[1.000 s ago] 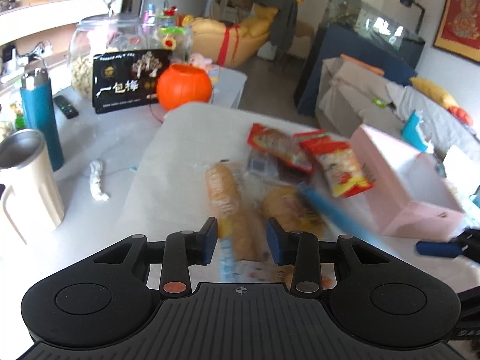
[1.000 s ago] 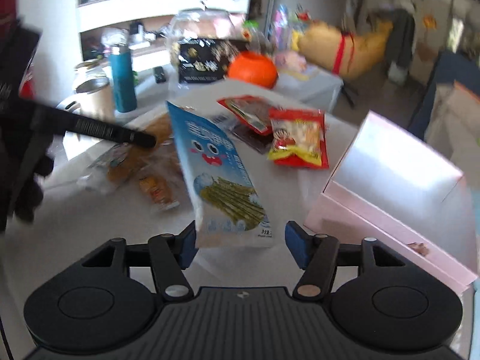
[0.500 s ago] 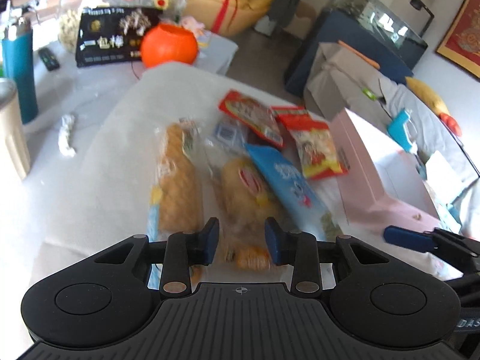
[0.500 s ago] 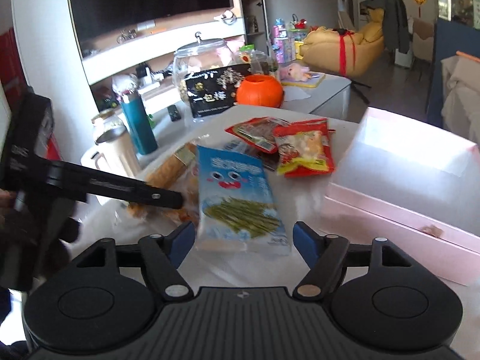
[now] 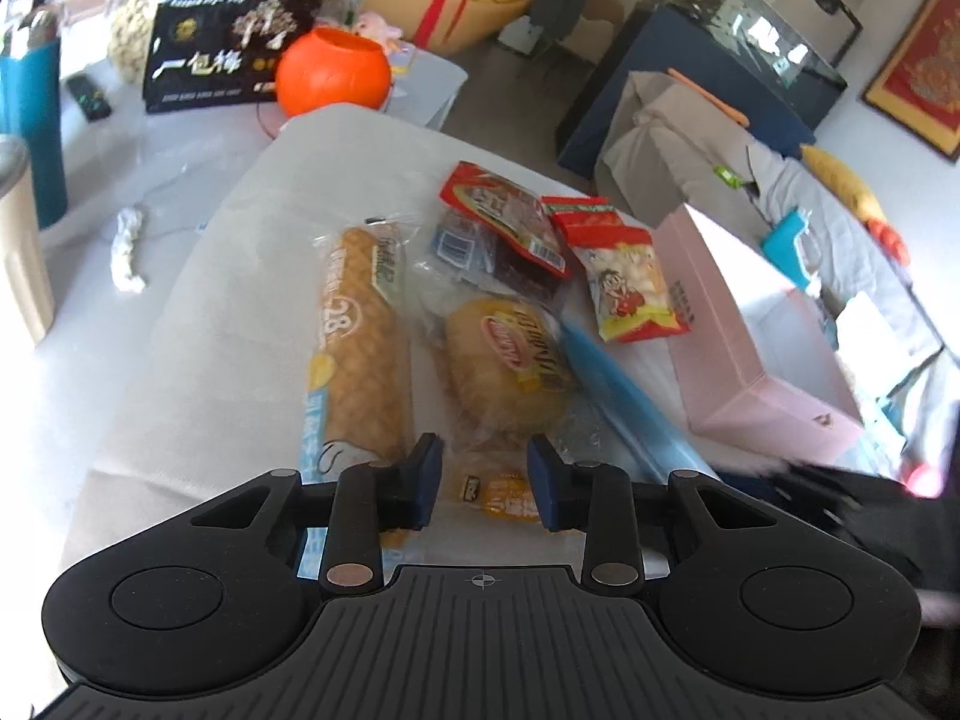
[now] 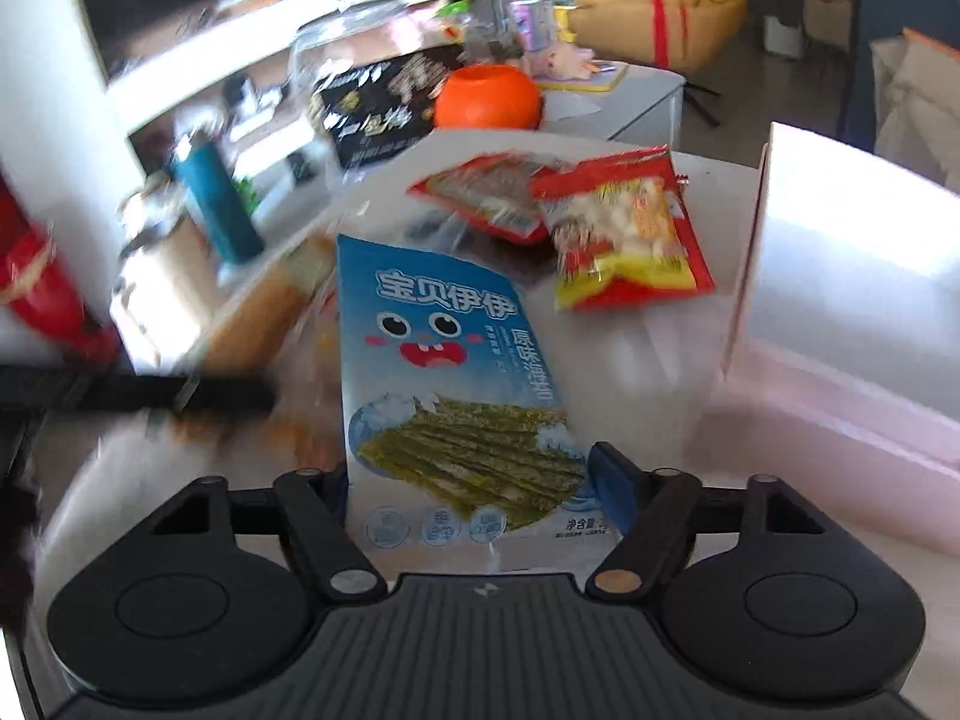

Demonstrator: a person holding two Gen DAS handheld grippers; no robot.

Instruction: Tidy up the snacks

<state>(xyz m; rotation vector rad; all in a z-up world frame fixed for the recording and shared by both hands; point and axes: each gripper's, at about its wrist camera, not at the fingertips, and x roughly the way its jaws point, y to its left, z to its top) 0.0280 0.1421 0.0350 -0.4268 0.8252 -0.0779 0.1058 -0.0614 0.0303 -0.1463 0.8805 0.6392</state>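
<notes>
Snacks in crinkly wrappers lie bunched on the pale cloth-covered bench (image 5: pixel 198 312), and the open pink cardboard box (image 5: pixel 738 324) beside them appears to hold none of them yet, so the sorting looks barely begun. The right gripper (image 6: pixel 468 480) has its fingers clamped across the width of a blue seaweed packet with a cartoon face (image 6: pixel 444 372), raised clear of the pile and near the box. The left gripper (image 5: pixel 483 474) hovers with its fingers apart over a round yellow cake in clear wrap (image 5: pixel 507 354), gripping nothing. Left to move: that cake, a long brown waffle-patterned bread stick in clear film (image 5: pixel 363 336), a red jerky pouch (image 5: pixel 504 216) and a red-and-yellow candy bag (image 5: pixel 624 276).

The right wrist view alone shows the packet's printed face and the grip; the left shows it only as a blurred blue streak, but gives the whole pile and the box's near end.
</notes>
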